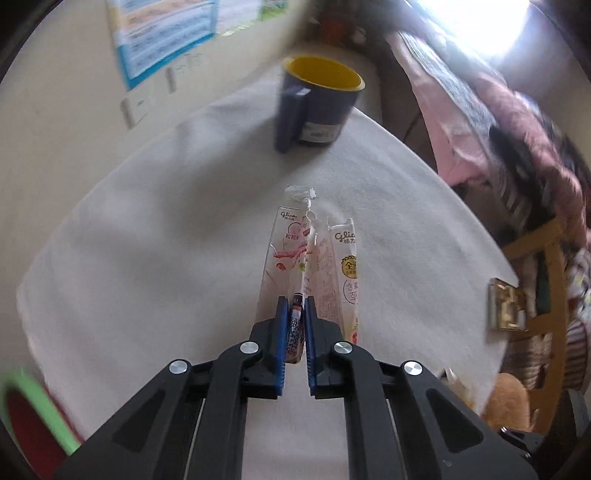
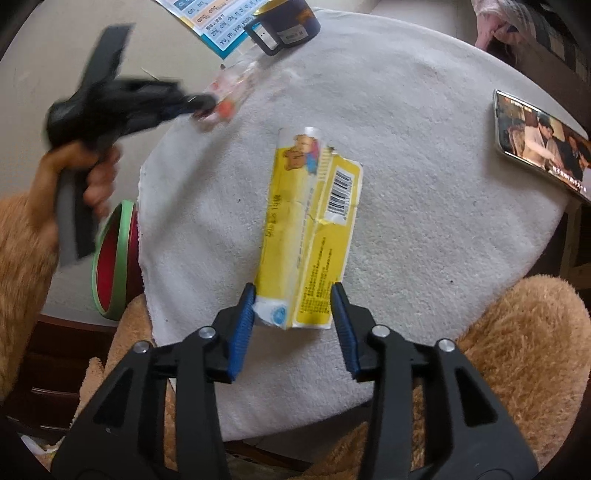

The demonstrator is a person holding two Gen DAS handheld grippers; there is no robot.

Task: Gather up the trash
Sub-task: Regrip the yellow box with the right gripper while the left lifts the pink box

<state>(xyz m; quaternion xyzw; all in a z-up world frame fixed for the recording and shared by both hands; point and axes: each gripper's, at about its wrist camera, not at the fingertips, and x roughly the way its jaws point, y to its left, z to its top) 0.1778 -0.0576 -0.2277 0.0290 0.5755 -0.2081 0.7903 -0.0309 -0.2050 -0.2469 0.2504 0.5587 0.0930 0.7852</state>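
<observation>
Left gripper (image 1: 295,321) pinches the clear snack wrappers (image 1: 291,266) by one thin end; they could slip out. Right gripper (image 2: 293,314) is spread around the yellow wrapper (image 2: 310,236), near end between the pads, ungripped.

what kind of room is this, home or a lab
Most likely a lived-in home: a small table under a white cloth holds a navy mug with a yellow inside, a phone playing video and snack wrappers, with a study chart on the wall.

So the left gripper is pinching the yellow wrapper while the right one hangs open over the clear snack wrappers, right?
Swapped. In the left wrist view the left gripper pinches the clear snack wrappers; the right gripper stands open around the yellow wrapper.
</observation>
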